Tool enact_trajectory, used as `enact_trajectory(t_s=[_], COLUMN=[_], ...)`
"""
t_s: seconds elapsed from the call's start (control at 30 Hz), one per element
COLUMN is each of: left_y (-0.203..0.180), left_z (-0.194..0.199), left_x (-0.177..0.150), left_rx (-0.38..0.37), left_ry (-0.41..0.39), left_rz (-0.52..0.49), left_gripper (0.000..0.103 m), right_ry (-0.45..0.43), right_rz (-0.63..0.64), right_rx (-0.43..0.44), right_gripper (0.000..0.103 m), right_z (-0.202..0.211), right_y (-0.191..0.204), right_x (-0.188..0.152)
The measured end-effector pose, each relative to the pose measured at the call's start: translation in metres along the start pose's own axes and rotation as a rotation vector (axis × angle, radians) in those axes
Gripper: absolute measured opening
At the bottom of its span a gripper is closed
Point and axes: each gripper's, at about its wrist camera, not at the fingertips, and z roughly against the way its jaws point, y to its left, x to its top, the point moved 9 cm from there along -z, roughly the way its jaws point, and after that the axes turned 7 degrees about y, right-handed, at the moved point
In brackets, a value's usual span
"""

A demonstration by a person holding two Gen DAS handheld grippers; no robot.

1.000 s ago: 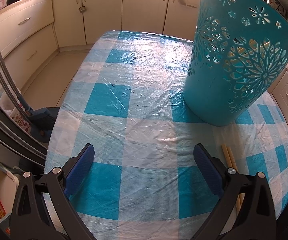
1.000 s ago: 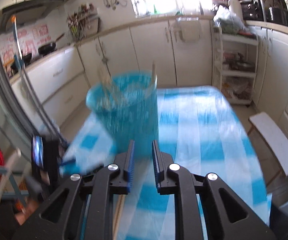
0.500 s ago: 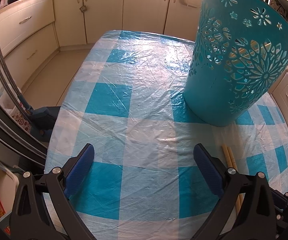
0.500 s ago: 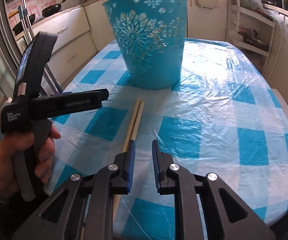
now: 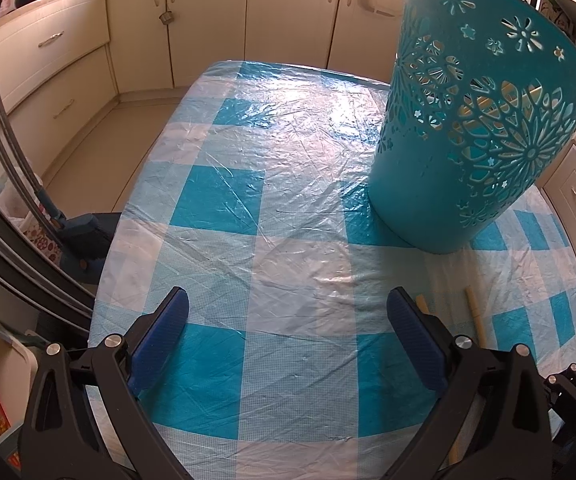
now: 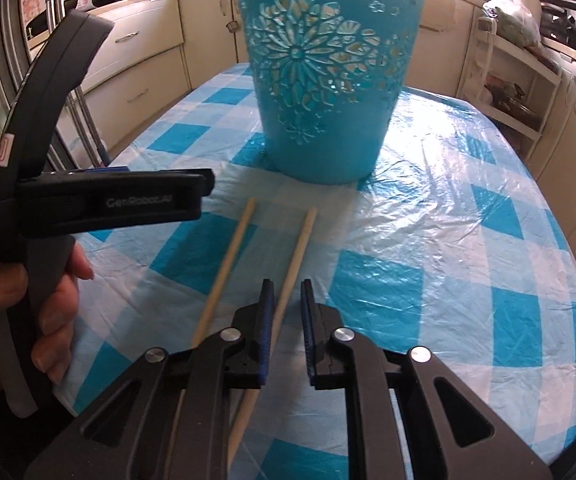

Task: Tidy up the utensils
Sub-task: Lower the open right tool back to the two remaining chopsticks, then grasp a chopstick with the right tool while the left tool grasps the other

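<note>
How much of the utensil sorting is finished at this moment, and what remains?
Done: light sticks, likely chopsticks, show through cutouts in the teal basket. In hand: the right gripper is closing its jaws around one chopstick on the table, not yet lifted. Left: that one and the second chopstick beside it; the left gripper is open and empty.

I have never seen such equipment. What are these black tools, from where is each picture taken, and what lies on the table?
There is no robot. A person holds a two-finger gripper in each hand, and each carries a wide-angle camera looking along its fingers. One picture comes from the left gripper, which is open and empty. The other comes from the right gripper and also shows the person's hand holding the left tool. On the checked tablecloth a teal basket stands, and two wooden chopsticks lie apart. The right jaws are closing with one chopstick between them, not yet gripped.
</note>
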Motion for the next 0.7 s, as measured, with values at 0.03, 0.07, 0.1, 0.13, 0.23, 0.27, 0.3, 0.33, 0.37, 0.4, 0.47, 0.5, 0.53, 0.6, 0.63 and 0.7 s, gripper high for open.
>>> enact_trajectory(t_s=[0.03, 0.07, 0.1, 0.13, 0.23, 0.27, 0.3, 0.33, 0.37, 0.4, 0.47, 0.5, 0.53, 0.6, 0.63, 0.7], left_y=[0.000, 0.000, 0.000, 0.000, 0.000, 0.000, 0.000, 0.000, 0.000, -0.001, -0.001, -0.001, -0.001, -0.001, -0.001, -0.001], left_z=[0.000, 0.000, 0.000, 0.000, 0.000, 0.000, -0.001, -0.001, -0.001, -0.001, -0.001, -0.001, -0.001, -0.001, -0.001, -0.002], left_x=[0.000, 0.000, 0.000, 0.000, 0.000, 0.000, -0.001, -0.001, -0.001, -0.001, -0.001, 0.000, 0.000, 0.000, 0.000, -0.001], left_rx=[0.001, 0.000, 0.001, 0.002, 0.003, 0.004, 0.005, 0.008, 0.009, 0.011, 0.011, 0.011, 0.010, 0.009, 0.010, 0.011], left_ry=[0.000, 0.000, 0.000, 0.001, 0.001, 0.002, 0.002, 0.003, 0.004, 0.004, 0.005, 0.005, 0.004, 0.004, 0.004, 0.005], left_rz=[0.000, 0.000, -0.001, -0.001, -0.002, -0.003, -0.004, -0.005, -0.006, -0.007, -0.007, -0.007, -0.006, -0.006, -0.006, -0.008], left_gripper=[0.095, 0.095, 0.095, 0.095, 0.096, 0.096, 0.096, 0.096, 0.096, 0.096, 0.096, 0.096, 0.096, 0.096, 0.096, 0.096], right_ry=[-0.001, -0.002, -0.003, -0.003, -0.004, -0.005, -0.005, -0.005, -0.004, -0.002, -0.005, -0.006, -0.010, -0.018, -0.021, -0.039], right_rz=[-0.009, -0.016, -0.025, -0.032, -0.072, -0.079, -0.088, -0.095, -0.100, -0.106, -0.112, -0.115, -0.117, -0.113, -0.109, -0.093], right_rx=[-0.004, -0.006, -0.009, -0.011, -0.007, -0.005, -0.003, 0.001, 0.006, 0.015, 0.030, 0.040, 0.059, 0.088, 0.099, 0.120], right_gripper=[0.009, 0.008, 0.008, 0.007, 0.006, 0.006, 0.006, 0.006, 0.006, 0.006, 0.006, 0.006, 0.006, 0.007, 0.009, 0.015], right_z=[0.001, 0.002, 0.004, 0.004, 0.006, 0.006, 0.007, 0.008, 0.008, 0.009, 0.010, 0.010, 0.011, 0.013, 0.014, 0.019], right_y=[-0.005, -0.008, -0.012, -0.015, -0.027, -0.029, -0.032, -0.035, -0.035, -0.036, -0.037, -0.037, -0.036, -0.033, -0.031, -0.027], right_x=[0.000, -0.001, -0.002, -0.002, -0.004, -0.005, -0.005, -0.006, -0.006, -0.006, -0.007, -0.007, -0.007, -0.006, -0.006, -0.005])
